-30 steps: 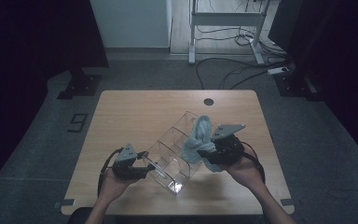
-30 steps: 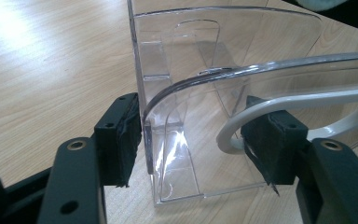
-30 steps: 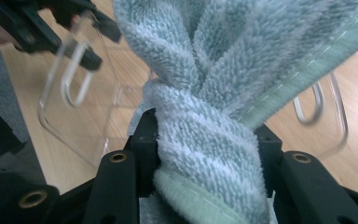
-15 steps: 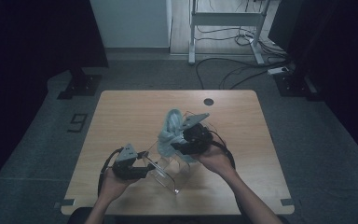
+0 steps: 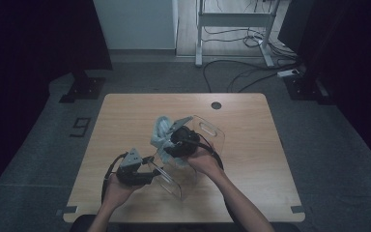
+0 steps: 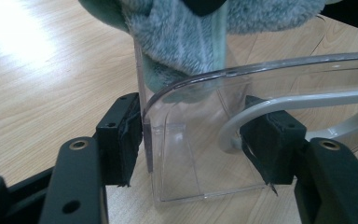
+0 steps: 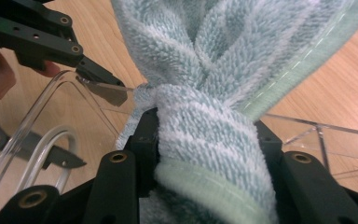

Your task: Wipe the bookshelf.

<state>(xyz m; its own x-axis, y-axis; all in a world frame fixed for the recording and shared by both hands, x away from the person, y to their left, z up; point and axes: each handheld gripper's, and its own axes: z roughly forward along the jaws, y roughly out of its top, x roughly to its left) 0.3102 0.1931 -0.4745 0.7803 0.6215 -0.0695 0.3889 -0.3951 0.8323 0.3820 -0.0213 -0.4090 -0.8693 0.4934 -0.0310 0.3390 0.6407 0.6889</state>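
Left gripper (image 5: 155, 170), low over the bench (image 5: 125, 116), clamps the near end wall of a clear plastic organizer (image 6: 186, 154). Right gripper (image 5: 166, 137), beyond it, grips a bunched teal towel (image 7: 205, 126) above the organizer's compartments.

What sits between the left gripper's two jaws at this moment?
The end wall of the clear plastic organizer, with its handle cut-out, seen in the left gripper view; the left gripper clamps it. The teal towel hangs just above.
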